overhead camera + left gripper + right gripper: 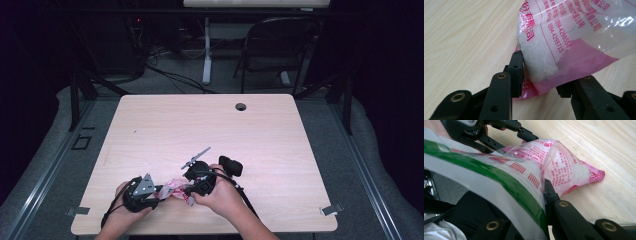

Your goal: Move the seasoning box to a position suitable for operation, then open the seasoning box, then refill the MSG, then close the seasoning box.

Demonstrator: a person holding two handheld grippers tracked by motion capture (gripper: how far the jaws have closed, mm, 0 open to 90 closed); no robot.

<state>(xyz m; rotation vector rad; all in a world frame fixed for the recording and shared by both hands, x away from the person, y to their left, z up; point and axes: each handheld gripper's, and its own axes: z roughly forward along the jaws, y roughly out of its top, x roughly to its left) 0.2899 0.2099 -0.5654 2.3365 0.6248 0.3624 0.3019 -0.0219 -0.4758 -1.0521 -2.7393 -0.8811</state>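
Observation:
A clear plastic bag (172, 189) with pink print and white granules inside lies near the table's front edge, between the two hands. In the left gripper view the bag (554, 37) fills the gap between the black jaws of my left gripper (541, 75); the left pad touches its side and its pink seam lies against the right jaw. My right gripper (534, 202) is shut on the bag's other end, a stretch of film with a green stripe. The bag (566, 167) bulges beyond it, with the left gripper (506, 137) at its far end.
The light wooden table (200, 130) has a cable hole (241, 106) near its far edge. A folding chair (280, 45) and a desk leg stand on the dark floor beyond. Both hands work close to the front edge.

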